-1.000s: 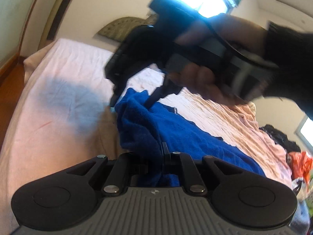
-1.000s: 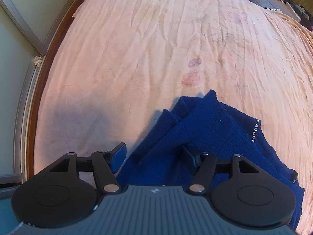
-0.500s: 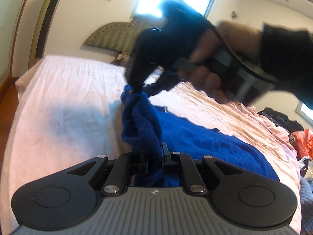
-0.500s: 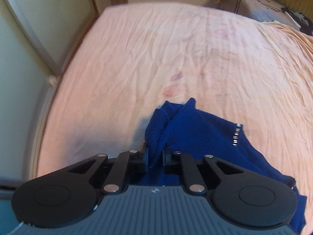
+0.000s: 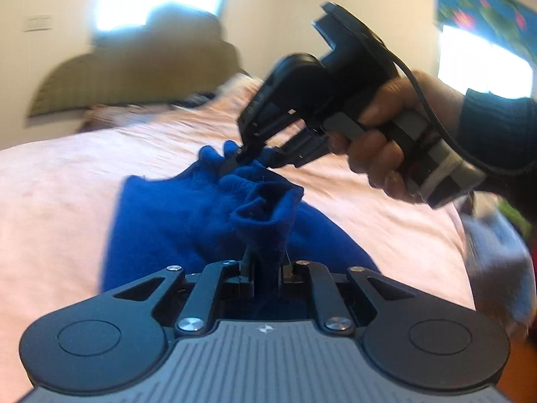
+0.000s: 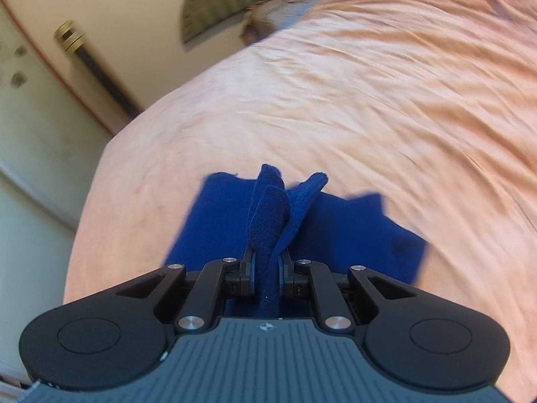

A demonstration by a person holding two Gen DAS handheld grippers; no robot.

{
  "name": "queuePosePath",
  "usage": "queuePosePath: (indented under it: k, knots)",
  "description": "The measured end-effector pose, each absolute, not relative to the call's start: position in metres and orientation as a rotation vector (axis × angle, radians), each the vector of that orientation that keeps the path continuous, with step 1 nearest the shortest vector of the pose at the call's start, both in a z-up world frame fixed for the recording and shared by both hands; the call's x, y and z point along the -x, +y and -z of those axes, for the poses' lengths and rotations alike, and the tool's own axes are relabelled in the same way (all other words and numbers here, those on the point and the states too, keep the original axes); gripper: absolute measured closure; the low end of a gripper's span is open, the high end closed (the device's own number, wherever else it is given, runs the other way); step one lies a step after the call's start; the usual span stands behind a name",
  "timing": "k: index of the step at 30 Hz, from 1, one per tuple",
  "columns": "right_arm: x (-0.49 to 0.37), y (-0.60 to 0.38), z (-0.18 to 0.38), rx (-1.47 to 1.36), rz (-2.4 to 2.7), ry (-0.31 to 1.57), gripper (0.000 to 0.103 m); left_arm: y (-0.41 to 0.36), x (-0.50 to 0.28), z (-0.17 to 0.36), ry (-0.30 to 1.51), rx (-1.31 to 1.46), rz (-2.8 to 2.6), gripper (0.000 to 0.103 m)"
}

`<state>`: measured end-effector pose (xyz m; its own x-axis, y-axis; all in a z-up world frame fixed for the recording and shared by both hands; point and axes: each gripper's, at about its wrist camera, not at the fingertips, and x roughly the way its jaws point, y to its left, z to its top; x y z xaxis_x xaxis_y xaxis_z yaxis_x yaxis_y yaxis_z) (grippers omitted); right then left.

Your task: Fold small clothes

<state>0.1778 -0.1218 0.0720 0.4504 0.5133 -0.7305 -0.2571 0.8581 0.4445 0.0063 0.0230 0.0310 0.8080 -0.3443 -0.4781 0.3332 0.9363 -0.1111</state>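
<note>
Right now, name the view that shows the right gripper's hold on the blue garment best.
The left wrist view: it shows the whole right gripper from outside, pinching the blue garment above the bed. The right wrist view shows only its own fingers shut on a bunched fold.

A bed [image 6: 369, 107] covered with a wrinkled pale pink sheet [image 5: 67, 201] carries everything here. A dark blue knit garment [image 6: 352, 228] lies partly on the sheet, its lower part spread flat and its upper folds lifted off the sheet. Beyond the garment, at the bed's far end, stands an arched olive headboard [image 5: 127, 77], with a blurred patterned pillow [image 6: 278, 16] just below it.
</note>
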Motion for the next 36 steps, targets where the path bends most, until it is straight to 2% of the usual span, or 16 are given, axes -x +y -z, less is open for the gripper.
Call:
queuePosePath:
  k: [3,7,10,15,17,18,24,27,29,31,33,34,36]
  knots:
    - [-0.169,-0.146,-0.047,-0.371,-0.462,0.981,0.087,-0.003,-0.008,-0.017,0.550,-0.042,0.384,0.092]
    - [-0.170,-0.167,-0.039,-0.517,-0.485,0.950,0.066,-0.009,-0.011,-0.015,0.571,-0.081,0.381,0.092]
    - [-0.178,-0.179,-0.043,-0.605,-0.500,0.911,0.058,-0.012,-0.011,-0.021,0.555,-0.124,0.361,0.092]
    - [-0.194,-0.153,-0.048,-0.463,-0.498,0.947,0.054,-0.035,-0.007,-0.018,0.517,-0.242,0.357,0.092]
    - [-0.195,-0.137,-0.045,-0.367,-0.499,0.953,0.060,-0.041,-0.002,-0.015,0.524,-0.264,0.360,0.092]
    - [-0.195,-0.132,-0.042,-0.320,-0.483,0.963,0.090,-0.041,-0.003,-0.014,0.530,-0.267,0.361,0.092]
    - [-0.173,-0.168,-0.064,-0.385,-0.516,0.841,0.090,-0.040,0.008,-0.030,0.469,-0.272,0.453,0.095]
    - [-0.170,-0.198,-0.052,-0.419,-0.437,0.860,0.090,-0.050,0.014,-0.021,0.487,-0.309,0.520,0.095]
    - [-0.166,-0.206,-0.036,-0.454,-0.418,0.885,0.085,-0.055,0.013,-0.011,0.521,-0.326,0.504,0.094]
    - [-0.159,-0.212,-0.029,-0.490,-0.352,0.865,0.047,-0.054,0.010,-0.012,0.546,-0.301,0.504,0.094]
    - [-0.146,-0.221,-0.032,-0.544,-0.312,0.806,0.040,-0.046,0.013,-0.020,0.540,-0.266,0.527,0.091]
    - [-0.138,-0.228,-0.036,-0.584,-0.312,0.786,0.040,-0.042,0.017,-0.026,0.535,-0.260,0.550,0.088]
    - [-0.117,-0.237,-0.047,-0.635,-0.351,0.760,0.040,-0.027,0.030,-0.035,0.502,-0.282,0.600,0.070]
